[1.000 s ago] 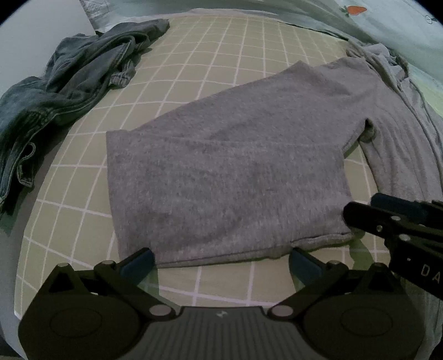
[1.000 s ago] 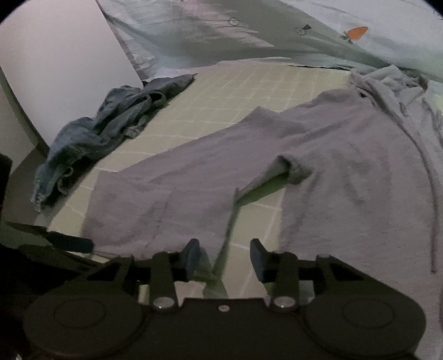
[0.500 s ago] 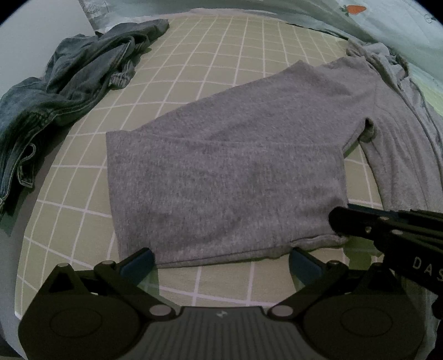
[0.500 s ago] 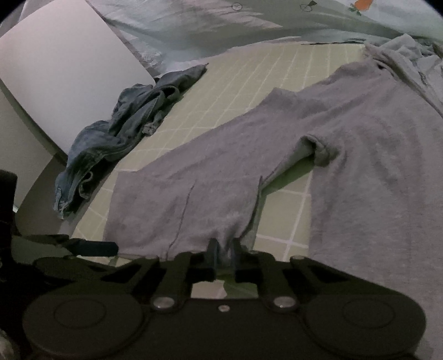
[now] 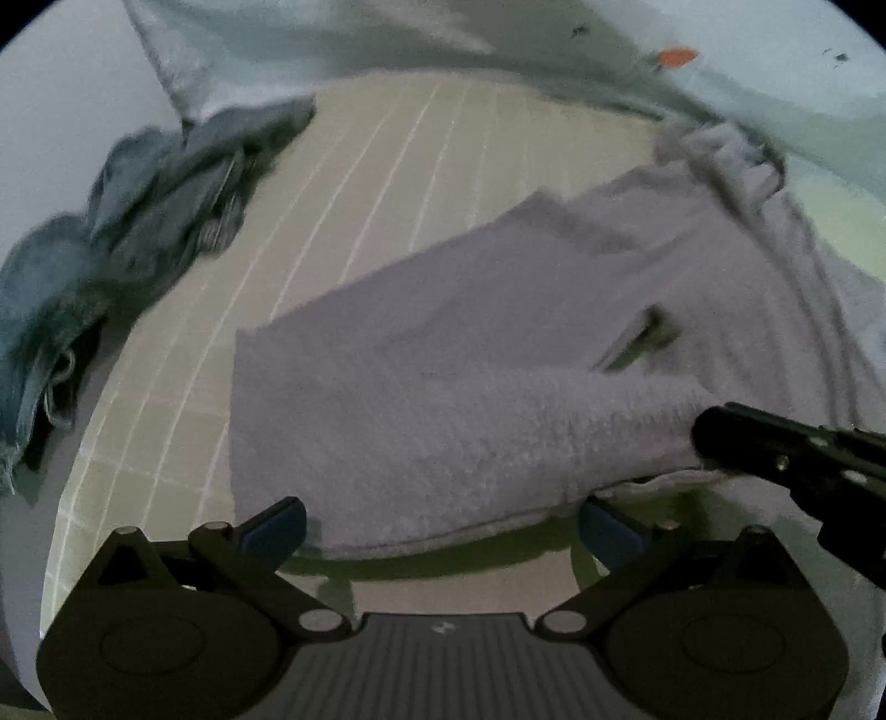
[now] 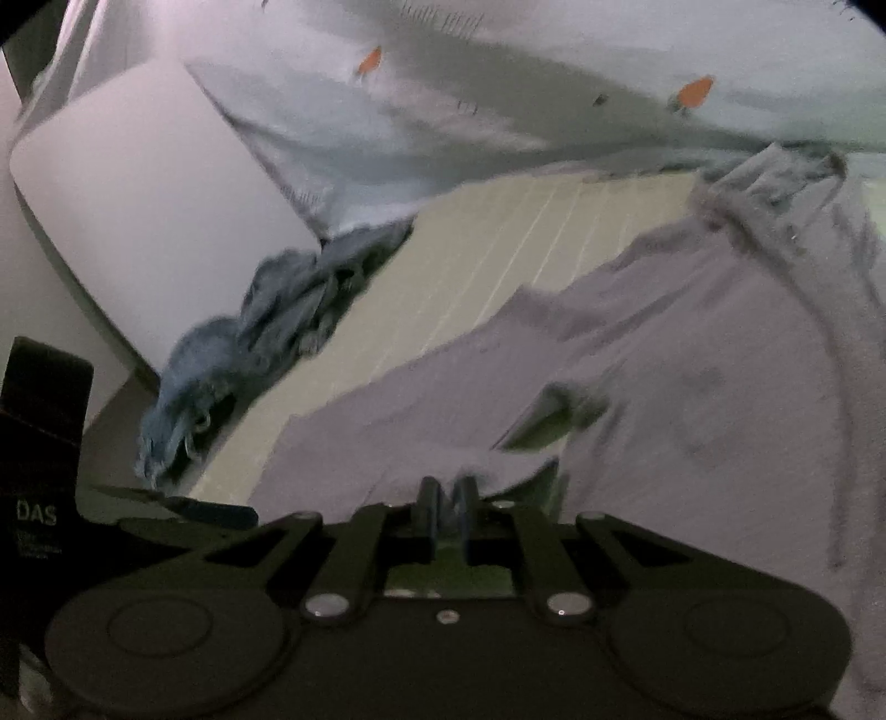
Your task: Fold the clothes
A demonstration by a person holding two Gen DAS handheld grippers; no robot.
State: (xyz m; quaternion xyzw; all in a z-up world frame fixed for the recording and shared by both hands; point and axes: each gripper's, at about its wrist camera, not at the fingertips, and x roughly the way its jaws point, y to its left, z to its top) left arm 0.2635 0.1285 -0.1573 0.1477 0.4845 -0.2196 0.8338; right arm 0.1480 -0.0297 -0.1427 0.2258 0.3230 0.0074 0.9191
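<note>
A grey garment [image 5: 470, 354] lies spread on a checked green sheet [image 5: 387, 183]. My left gripper [image 5: 443, 526] is open, its blue pads either side of the garment's near hem, which is raised off the sheet. My right gripper [image 6: 446, 498] is shut on the garment's [image 6: 692, 360] near corner and lifts it; it also shows in the left wrist view [image 5: 775, 443] at the hem's right end. A folded sleeve edge [image 6: 559, 410] shows mid-garment.
A crumpled pile of blue denim [image 5: 127, 232] lies at the left, also in the right wrist view [image 6: 260, 343]. A pale blue printed quilt [image 5: 498, 39] runs along the back. A white panel [image 6: 138, 210] stands at the left.
My right gripper closed on the garment's near corner and raised it, pulling the hem off the sheet. Both cameras have tilted up and the view is blurred.
</note>
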